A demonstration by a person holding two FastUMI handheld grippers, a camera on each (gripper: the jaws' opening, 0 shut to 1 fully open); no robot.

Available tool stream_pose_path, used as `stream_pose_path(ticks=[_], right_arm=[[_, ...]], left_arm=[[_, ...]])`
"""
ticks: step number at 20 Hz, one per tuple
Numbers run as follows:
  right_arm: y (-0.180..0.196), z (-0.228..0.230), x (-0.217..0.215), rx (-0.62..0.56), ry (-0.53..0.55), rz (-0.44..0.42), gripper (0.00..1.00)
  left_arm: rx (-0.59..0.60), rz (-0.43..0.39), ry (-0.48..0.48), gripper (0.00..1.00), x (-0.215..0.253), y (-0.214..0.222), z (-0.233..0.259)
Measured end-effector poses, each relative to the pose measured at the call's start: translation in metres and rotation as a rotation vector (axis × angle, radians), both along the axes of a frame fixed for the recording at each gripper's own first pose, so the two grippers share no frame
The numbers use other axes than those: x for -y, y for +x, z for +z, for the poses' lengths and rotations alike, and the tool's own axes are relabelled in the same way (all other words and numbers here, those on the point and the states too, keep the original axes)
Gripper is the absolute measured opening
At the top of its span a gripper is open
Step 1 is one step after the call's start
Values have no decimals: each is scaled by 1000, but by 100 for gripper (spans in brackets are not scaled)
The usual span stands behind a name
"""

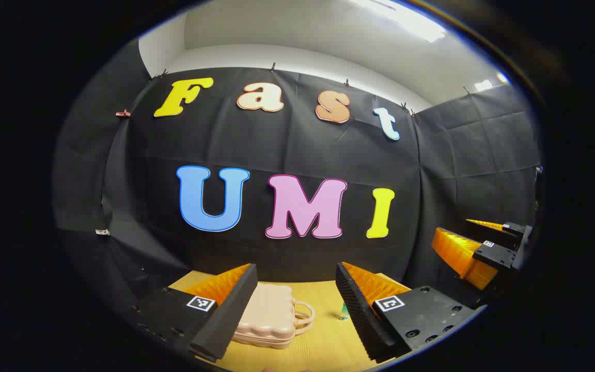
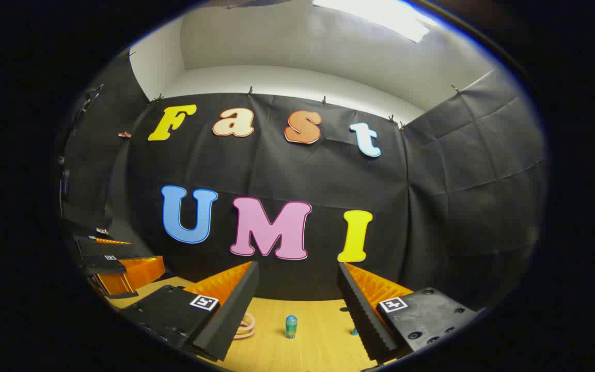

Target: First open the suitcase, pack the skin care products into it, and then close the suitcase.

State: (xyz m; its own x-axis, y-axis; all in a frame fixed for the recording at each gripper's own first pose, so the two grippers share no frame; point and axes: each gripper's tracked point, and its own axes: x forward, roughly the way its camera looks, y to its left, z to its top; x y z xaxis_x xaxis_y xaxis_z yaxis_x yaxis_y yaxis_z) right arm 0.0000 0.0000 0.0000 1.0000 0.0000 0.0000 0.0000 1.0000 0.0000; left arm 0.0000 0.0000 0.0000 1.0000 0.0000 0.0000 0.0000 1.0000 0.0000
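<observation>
Suitcase [image 1: 269, 315]: small, pale pink, ribbed shell, lid down, lying flat on the wooden table [image 1: 323, 341] near its back edge, handle [image 1: 303, 316] turned toward the table's middle; in the left gripper view it sits partly behind the left-hand finger of the left gripper [image 1: 295, 310], whose jaws stand wide apart and hold nothing, raised above the table. Skin care bottle [image 2: 291, 326]: small, bluish-green with a rounded cap, upright on the table, well apart from the suitcase; in the right gripper view it appears between the parted fingers of the right gripper [image 2: 297, 312], which grips nothing; a second small item [image 2: 354, 331] by the right-hand finger is too hidden to identify. The suitcase handle shows beside the right gripper's left-hand finger. Each gripper is seen farther off in the other's view, at the frame's side, against the black cloth wall [image 1: 328, 150].
</observation>
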Motion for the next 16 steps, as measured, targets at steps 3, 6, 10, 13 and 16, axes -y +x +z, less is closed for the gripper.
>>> stream_pose_path(ticks=[3, 6, 10, 13, 16], right_arm=[[33, 7, 9, 25, 17, 7, 96], [56, 2, 14, 37, 19, 8, 96], [69, -11, 17, 18, 26, 25, 96], [75, -24, 16, -10, 38, 30, 96], [82, -29, 17, -18, 42, 28, 96]], left_arm=[[10, -3, 27, 96, 2, 23, 8], [10, 22, 38, 96, -1, 49, 5], [-2, 60, 22, 96, -10, 67, -2], [-13, 76, 35, 96, -18, 77, -10], [-25, 91, 32, 96, -25, 85, -13]])
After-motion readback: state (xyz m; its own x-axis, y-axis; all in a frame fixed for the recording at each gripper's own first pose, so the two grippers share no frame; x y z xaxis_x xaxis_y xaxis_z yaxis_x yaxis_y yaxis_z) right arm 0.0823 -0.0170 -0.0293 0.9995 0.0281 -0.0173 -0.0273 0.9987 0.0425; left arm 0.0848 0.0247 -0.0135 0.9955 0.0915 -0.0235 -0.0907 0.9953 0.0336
